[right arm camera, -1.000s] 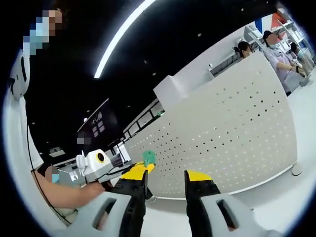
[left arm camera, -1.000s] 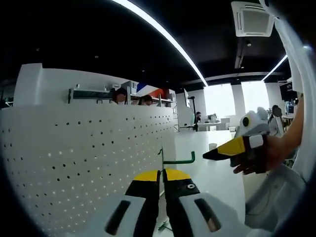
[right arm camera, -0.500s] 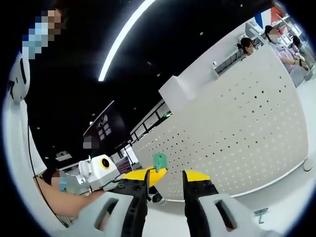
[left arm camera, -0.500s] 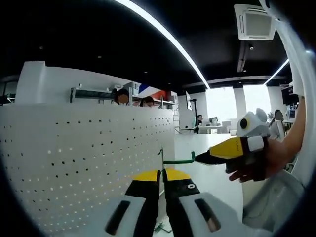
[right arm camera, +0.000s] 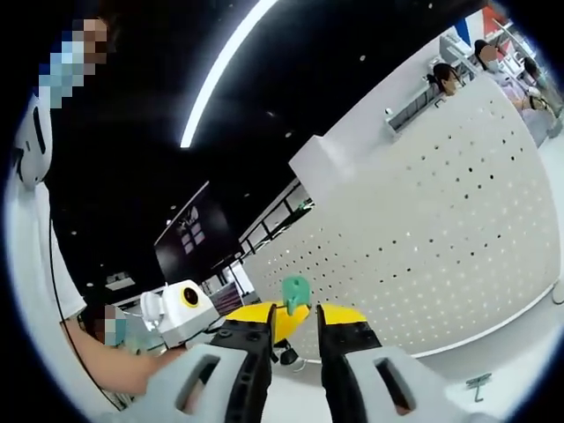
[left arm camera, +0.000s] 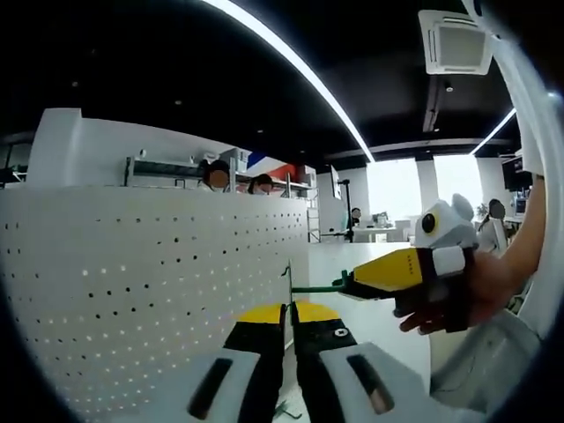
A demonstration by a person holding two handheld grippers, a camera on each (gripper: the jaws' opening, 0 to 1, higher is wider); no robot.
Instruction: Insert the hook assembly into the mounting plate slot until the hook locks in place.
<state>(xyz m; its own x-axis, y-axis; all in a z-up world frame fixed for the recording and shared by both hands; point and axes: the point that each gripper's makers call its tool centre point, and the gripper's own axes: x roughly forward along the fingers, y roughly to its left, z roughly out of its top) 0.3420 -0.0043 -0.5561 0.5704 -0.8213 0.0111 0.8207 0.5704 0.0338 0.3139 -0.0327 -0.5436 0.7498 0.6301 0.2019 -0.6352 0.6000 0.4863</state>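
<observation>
While the left gripper (left arm camera: 288,310) pinched the hook (left arm camera: 310,286), right fingers (right arm camera: 342,315) nearly closed on its tip. It looked light, stiff wire; best held at its stem, near the pegboard (left arm camera: 132,300).

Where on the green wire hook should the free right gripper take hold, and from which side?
Grip the green wire hook's upturned free tip, coming from the side opposite the white perforated panel. The left gripper already clamps the hook's upright back, so the tip is the exposed part.

Green hook (left arm camera: 313,287), white pegboard (left arm camera: 132,291) dotted with dark holes, yellow-and-black jaws on each hand-held gripper.
</observation>
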